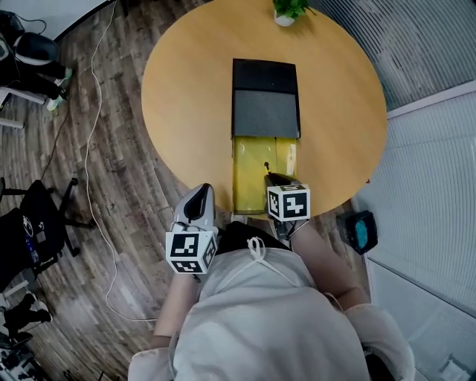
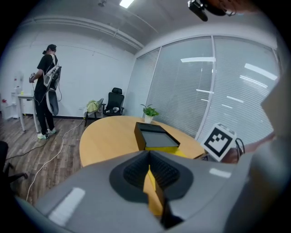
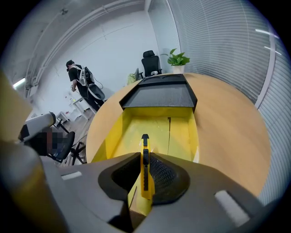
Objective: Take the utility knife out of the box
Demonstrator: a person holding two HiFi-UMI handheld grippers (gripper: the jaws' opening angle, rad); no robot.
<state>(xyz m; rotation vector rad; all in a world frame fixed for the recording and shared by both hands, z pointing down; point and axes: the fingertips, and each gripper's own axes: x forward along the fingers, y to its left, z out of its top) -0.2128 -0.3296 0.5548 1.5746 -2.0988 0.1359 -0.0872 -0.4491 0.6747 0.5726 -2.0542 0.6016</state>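
Note:
The box lies on the round wooden table (image 1: 186,89): a black sleeve (image 1: 265,97) with a yellow tray (image 1: 249,171) pulled out toward me. My right gripper (image 1: 274,177) hovers over the tray's near end and points steeply down. It is shut on the yellow utility knife (image 3: 145,168), whose black slider faces the camera and whose tip sticks out past the pads above the tray floor (image 3: 182,132). My left gripper (image 1: 199,192) hangs off the table's near edge, left of the tray. Its pads (image 2: 136,170) meet at the tips, with no task object in them.
A small potted plant (image 1: 286,11) stands at the table's far edge. Office chairs (image 1: 37,223) and a white cable (image 1: 97,186) are on the wooden floor to the left. A blue object (image 1: 362,231) sits on the floor at right. A person (image 2: 45,91) stands far off.

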